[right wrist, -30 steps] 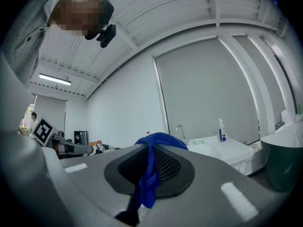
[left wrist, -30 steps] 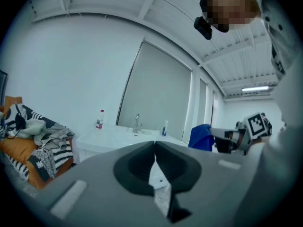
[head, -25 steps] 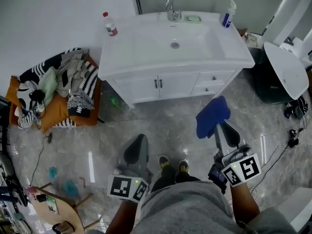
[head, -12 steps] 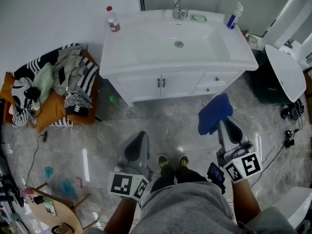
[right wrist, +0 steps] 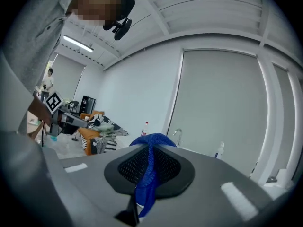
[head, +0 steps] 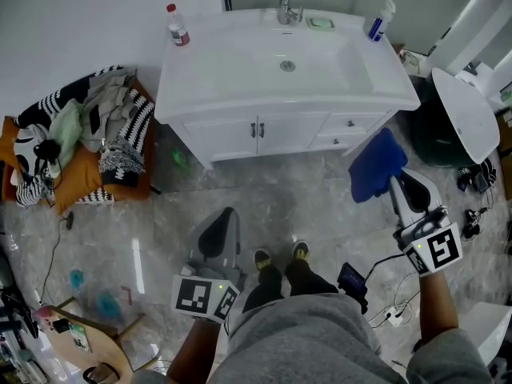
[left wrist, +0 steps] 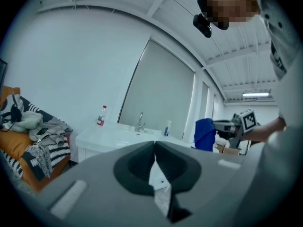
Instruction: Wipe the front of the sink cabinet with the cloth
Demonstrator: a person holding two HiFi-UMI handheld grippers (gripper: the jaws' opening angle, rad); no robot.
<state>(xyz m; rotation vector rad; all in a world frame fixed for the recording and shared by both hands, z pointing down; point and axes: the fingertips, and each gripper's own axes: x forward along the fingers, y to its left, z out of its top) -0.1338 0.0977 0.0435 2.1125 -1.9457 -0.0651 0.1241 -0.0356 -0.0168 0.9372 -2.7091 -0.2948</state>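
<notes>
Far left, a clothes heap [head: 104, 126] is piled on an orange cushion [head: 80, 184] against the wall, well apart from the cabinet and out of any wipe path. The left gripper [head: 223, 216] is held low beside the person's left leg, jaws clenched together with nothing caught between them; only white background is seen through the slit. It is judged to be parked as the spare hand, since one tool is enough for a wipe. In the centre, the sink cabinet [head: 272, 134] front (two doors with dark handles, drawers to their right) is touched by nothing yet. On the basin top a water bottle [head: 178, 27] is set at the back left, with a faucet [head: 286, 2], a soap dish [head: 320, 22] and a spray bottle [head: 376, 24] along the back edge, so the front face is not obstructed by any of them. On the right, the blue cloth [head: 376, 165] is gripped by the right gripper [head: 394, 182]: the jaws are clamped on a fold, the bulk is bunched past the tips and a tail is left hanging below. The cloth is carried in the air over the floor, near the cabinet's right front corner but apart from it. The bunch is judged to be kept ahead of the jaws so that fabric, not plastic, meets the panel. An approach step is assumed and wiping is not begun. The cloth needs to be brought in against the drawer face. Only a narrow fold is pinched, so the cloth could be pulled free on a handle.
</notes>
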